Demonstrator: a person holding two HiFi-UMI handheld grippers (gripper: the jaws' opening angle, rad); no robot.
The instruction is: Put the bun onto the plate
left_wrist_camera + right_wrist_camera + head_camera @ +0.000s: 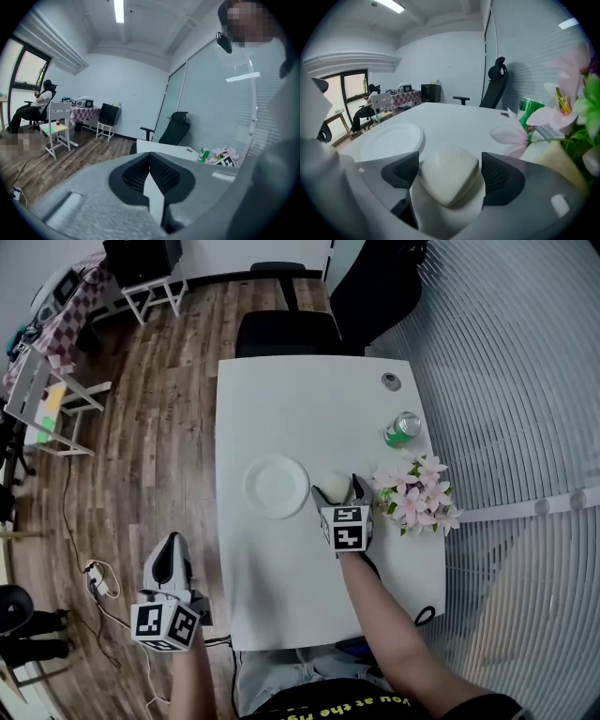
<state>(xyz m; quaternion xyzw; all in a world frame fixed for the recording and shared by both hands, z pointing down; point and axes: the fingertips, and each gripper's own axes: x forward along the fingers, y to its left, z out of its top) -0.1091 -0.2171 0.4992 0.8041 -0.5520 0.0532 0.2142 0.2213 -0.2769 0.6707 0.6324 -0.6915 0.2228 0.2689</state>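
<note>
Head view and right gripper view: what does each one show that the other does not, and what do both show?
Only the head view: the left gripper, off the table's left edge. Only the right gripper view: the ceiling light and the window. Both: the bun between the right gripper's open jaws, plate, can, flowers.

Bun (334,483) between right tongs (338,487), beside plate (277,487)

The right gripper (341,491) reaches forward on an outstretched right forearm (398,629) and tilts downward. Its jaws are spread wide on either side of the bun (449,176), with a gap showing at the right pad. The left gripper (170,563) hangs nearer and off to the left, pointing away, its jaws closed together on nothing.
</note>
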